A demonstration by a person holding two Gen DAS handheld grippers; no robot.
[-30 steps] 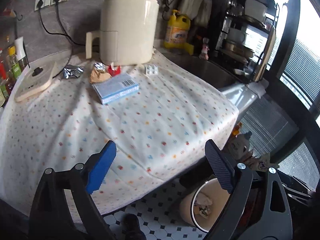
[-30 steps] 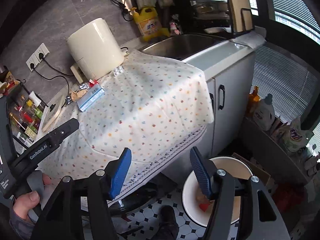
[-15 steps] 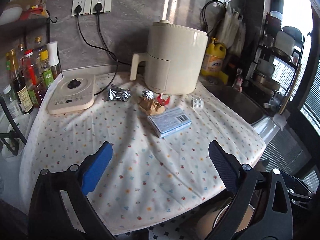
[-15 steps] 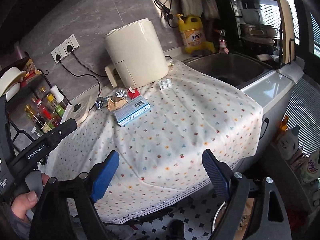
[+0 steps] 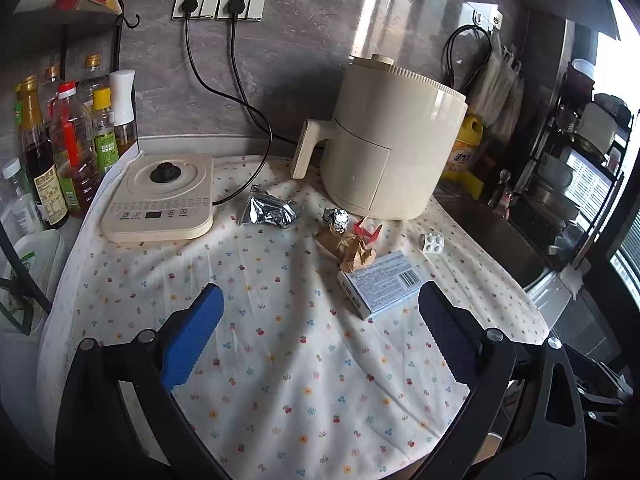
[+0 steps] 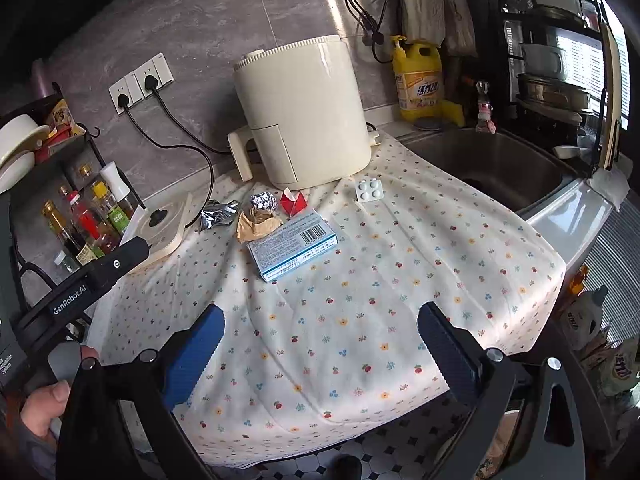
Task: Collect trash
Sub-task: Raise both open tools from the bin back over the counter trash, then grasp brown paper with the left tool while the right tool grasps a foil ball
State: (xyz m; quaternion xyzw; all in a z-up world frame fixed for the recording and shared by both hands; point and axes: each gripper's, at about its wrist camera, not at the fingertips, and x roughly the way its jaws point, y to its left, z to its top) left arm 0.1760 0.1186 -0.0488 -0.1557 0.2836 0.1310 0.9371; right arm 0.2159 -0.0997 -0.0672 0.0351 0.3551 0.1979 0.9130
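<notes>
Trash lies on the patterned cloth in front of a cream air fryer (image 5: 384, 148): a blue-white box (image 5: 382, 282) (image 6: 294, 244), crumpled brown paper (image 5: 348, 248) (image 6: 256, 226), a foil ball (image 5: 338, 218) (image 6: 264, 202), a silver wrapper (image 5: 268, 212) (image 6: 216, 216), a red paper scrap (image 5: 368, 229) (image 6: 293, 202) and a white pill blister (image 5: 432, 243) (image 6: 369, 190). My left gripper (image 5: 320, 336) is open and empty above the cloth, short of the box. My right gripper (image 6: 320, 348) is open and empty near the cloth's front edge.
A cream induction plate (image 5: 160, 196) sits at the left with bottles (image 5: 72, 148) beside it. A steel sink (image 6: 488, 164) lies to the right with a yellow detergent jug (image 6: 418, 80) behind it. Cables run from wall sockets (image 5: 220, 0). Tiled floor (image 6: 320, 466) shows below.
Both grippers have risen and swung from the floor and the bin toward the counter, nearing the trash pile. Both stay open and empty.
</notes>
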